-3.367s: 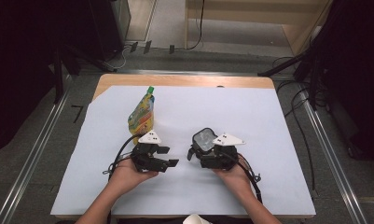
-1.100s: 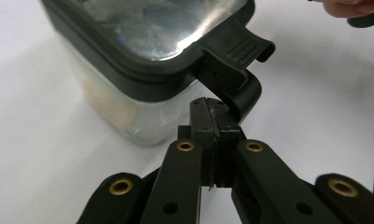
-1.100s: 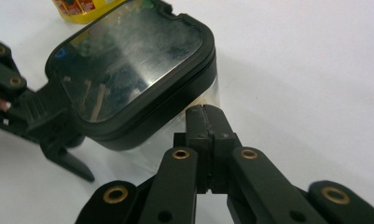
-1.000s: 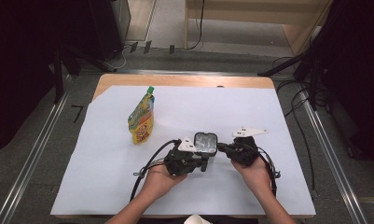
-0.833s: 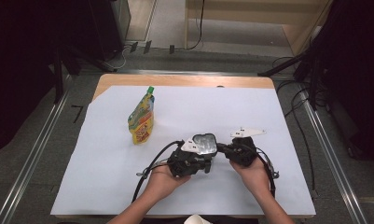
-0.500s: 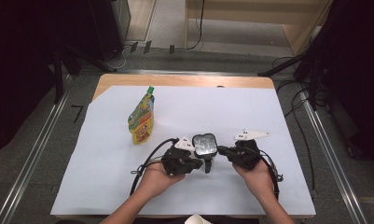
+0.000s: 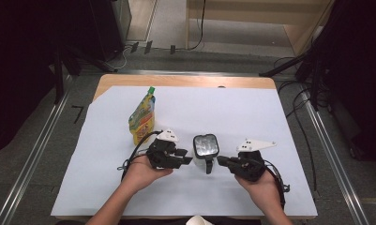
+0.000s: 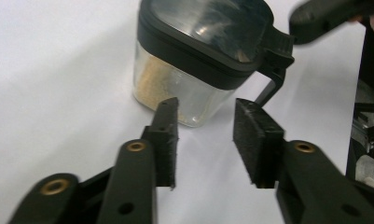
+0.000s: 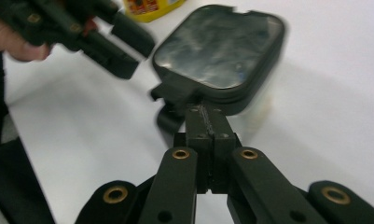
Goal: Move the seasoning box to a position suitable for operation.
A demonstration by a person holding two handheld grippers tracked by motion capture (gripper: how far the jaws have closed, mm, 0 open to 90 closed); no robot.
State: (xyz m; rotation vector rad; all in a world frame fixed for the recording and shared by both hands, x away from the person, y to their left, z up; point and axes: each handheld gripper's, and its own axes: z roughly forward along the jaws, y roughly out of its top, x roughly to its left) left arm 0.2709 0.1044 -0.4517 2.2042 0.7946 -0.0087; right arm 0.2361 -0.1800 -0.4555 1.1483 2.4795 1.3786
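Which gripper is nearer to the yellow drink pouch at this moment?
Left. The left gripper sits just below and to the right of the yellow pouch, jaws open toward the black-lidded jar. The right gripper is beyond that jar, jaws shut at its handle.

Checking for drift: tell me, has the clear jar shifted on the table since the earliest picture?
Yes. The clear jar sits farther right, away from the juice pouch.

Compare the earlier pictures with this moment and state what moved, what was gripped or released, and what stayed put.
The left gripper slid right toward the jar and hovers open beside it. The right gripper moved right, away from the jar's body; its jaws are shut at the jar's handle. The jar shifted slightly right. The pouch and white sheet stayed put.
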